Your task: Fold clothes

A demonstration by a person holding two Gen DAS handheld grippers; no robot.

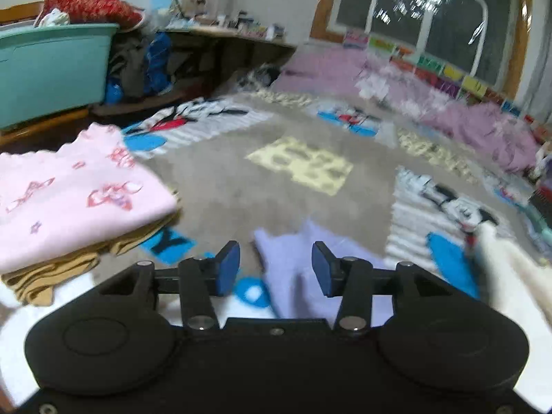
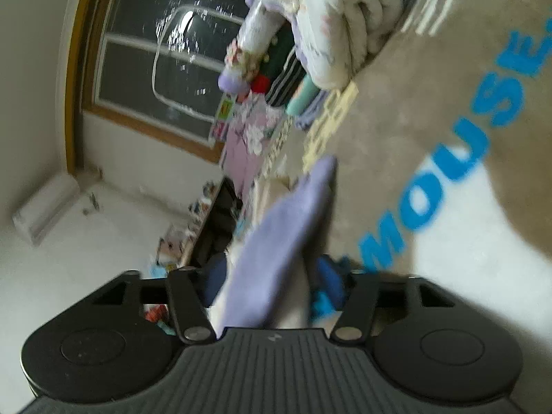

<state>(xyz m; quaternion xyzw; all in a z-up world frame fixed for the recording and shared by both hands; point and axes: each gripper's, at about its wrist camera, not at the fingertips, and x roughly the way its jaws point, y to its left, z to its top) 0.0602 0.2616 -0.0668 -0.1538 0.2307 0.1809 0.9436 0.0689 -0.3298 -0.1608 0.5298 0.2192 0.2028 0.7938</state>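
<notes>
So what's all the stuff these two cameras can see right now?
Lilac garment: one, pale purple, on the blanket ahead of the left gripper; gripped at the right.
Folded stack: pink top over a tan piece, left.
Cartoon blanket: one, grey with blue lettering, underneath.
Storage bin: one, teal, far left.
Unfolded clothes pile: mixed white and floral, top of right view.
Window: one, dark, wood-framed.
Left gripper: black, blue pads, jaws apart.
Right gripper: black, jaws closed on the lilac garment.

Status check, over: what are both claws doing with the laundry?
Left gripper open, empty. Right gripper shut on lavender garment. Folded pink stack at left, clear.
</notes>
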